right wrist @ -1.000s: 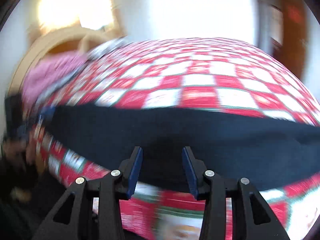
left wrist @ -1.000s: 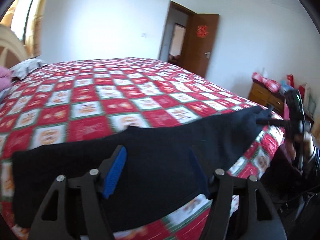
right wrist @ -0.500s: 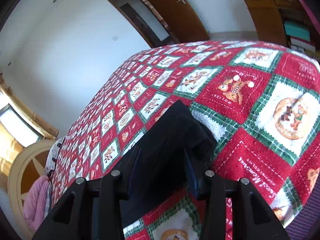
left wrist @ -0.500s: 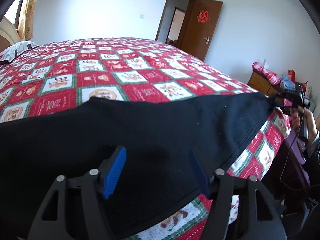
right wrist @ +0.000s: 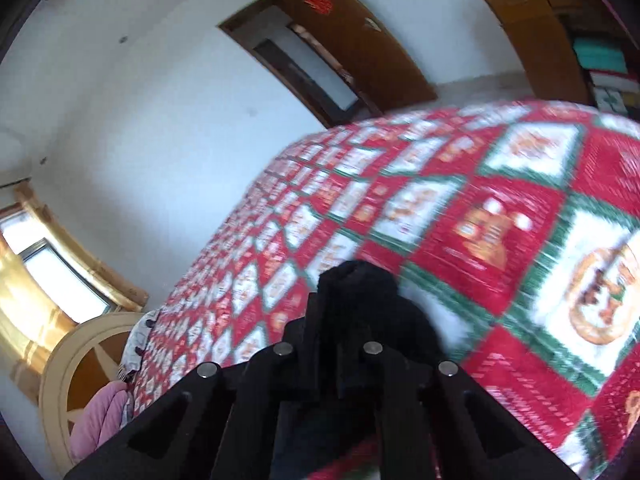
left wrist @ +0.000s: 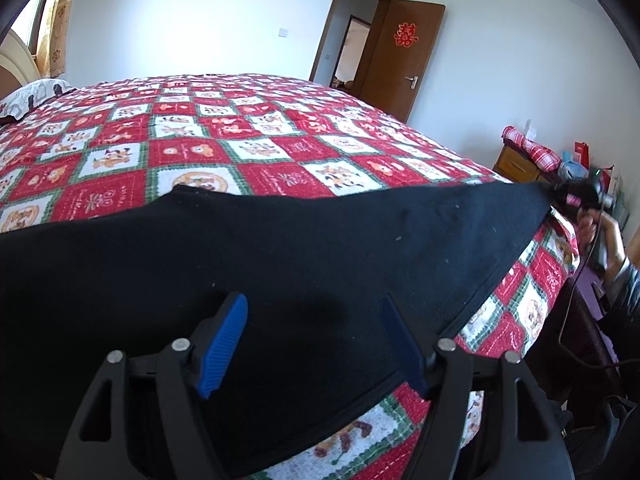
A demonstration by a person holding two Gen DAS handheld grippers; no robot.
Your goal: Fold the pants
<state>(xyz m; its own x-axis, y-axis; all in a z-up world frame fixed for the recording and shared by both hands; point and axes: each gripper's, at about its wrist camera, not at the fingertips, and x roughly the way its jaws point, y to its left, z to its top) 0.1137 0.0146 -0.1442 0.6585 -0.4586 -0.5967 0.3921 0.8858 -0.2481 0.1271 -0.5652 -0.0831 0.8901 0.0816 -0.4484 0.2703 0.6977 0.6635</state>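
Observation:
Black pants (left wrist: 280,264) lie spread across the near edge of a bed with a red, white and green checked quilt (left wrist: 260,128). My left gripper (left wrist: 313,304) hovers just over the middle of the cloth, and its blue-padded jaws are opening with only the flat fabric below them. At the far right end of the pants, my right gripper (left wrist: 560,196) pinches the corner, held by a person's hand (left wrist: 592,228). In the right wrist view, the right gripper (right wrist: 340,320) is shut on a bunched black tip of the pants (right wrist: 360,280) above the quilt (right wrist: 480,220).
A brown door (left wrist: 404,60) stands open at the far wall. A wooden cabinet (left wrist: 516,164) with a red checked cloth on top stands right of the bed. A pillow (left wrist: 28,96) lies at the head, and there are a rounded headboard (right wrist: 80,360) and a pink cloth (right wrist: 96,420).
My right gripper swung from the middle of the pants to their end, rolled, and shut on the tip. My left gripper sank closer to the cloth and its jaws widened a little.

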